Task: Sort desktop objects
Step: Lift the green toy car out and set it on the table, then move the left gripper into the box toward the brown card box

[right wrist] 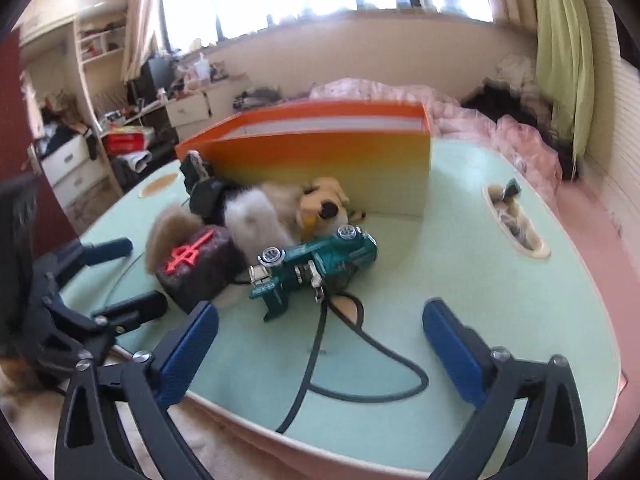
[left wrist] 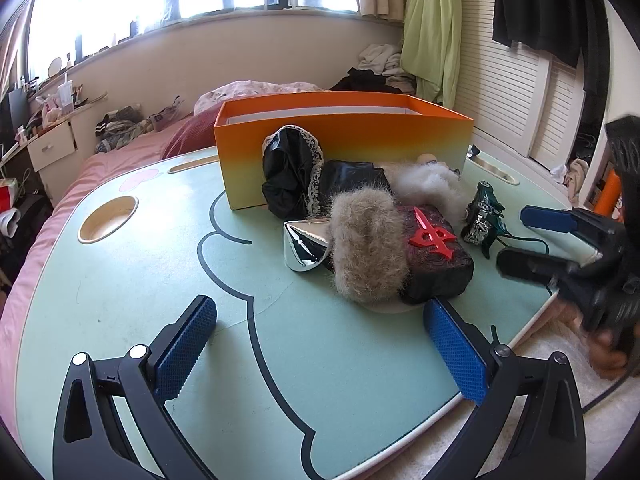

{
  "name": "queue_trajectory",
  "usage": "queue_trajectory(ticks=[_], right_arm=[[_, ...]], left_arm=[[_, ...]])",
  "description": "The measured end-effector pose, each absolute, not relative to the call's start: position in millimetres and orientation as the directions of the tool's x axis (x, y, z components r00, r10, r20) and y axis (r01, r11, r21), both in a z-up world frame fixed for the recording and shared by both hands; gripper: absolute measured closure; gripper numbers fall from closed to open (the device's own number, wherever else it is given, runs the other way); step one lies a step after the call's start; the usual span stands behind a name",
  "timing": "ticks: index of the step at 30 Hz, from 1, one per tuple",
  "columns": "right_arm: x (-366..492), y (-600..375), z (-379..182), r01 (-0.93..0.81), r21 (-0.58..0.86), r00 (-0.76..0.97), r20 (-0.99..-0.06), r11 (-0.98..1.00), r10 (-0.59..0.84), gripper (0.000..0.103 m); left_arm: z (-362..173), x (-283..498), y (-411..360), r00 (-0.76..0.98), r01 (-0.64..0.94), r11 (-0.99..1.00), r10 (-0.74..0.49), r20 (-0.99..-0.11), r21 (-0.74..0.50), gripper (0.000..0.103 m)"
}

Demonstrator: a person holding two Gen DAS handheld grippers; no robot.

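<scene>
Both claws are spread wide, nothing gripped. Right claw (right wrist: 320,344) is lined up on the green truck (right wrist: 316,270), which lies on the worktop (right wrist: 500,300) before the orange box (right wrist: 320,152). Truck body should be straddled squarely, cord avoided. Left claw (left wrist: 320,344) is parked short of the pile.

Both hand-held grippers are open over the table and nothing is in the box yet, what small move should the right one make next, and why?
Probably ease the right hand-held gripper forward and down so its open jaws straddle the green toy vehicle. That toy lies nearest it, directly ahead on the table, apart from the plush dog, and the orange box stands just behind, ready to receive it.
</scene>
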State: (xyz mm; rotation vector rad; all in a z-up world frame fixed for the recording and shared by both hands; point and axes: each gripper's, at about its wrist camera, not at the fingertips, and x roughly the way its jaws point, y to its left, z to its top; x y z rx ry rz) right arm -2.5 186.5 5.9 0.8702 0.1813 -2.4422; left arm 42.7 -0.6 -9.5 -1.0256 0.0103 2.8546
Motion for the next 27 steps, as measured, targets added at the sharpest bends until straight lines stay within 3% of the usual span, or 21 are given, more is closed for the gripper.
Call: queue_trajectory(ticks=[2, 27], right_arm=[[0.5, 176.2, 1.0, 0.520, -0.025, -0.683, -0.613, -0.854, -0.397, 0.000], [2.4, 179.5, 1.0, 0.522, -0.016, -0.678, -0.614, -0.853, -0.404, 0.000]], left_arm=[[-9.8, 41.2, -1.5, -0.765, -0.103, -0.994, 0.098, -0.636, -0.029, 0.000], [-12.1, 42.1, -0.9, -0.764, -0.100, -0.995, 0.095, -0.639, -0.028, 0.000]])
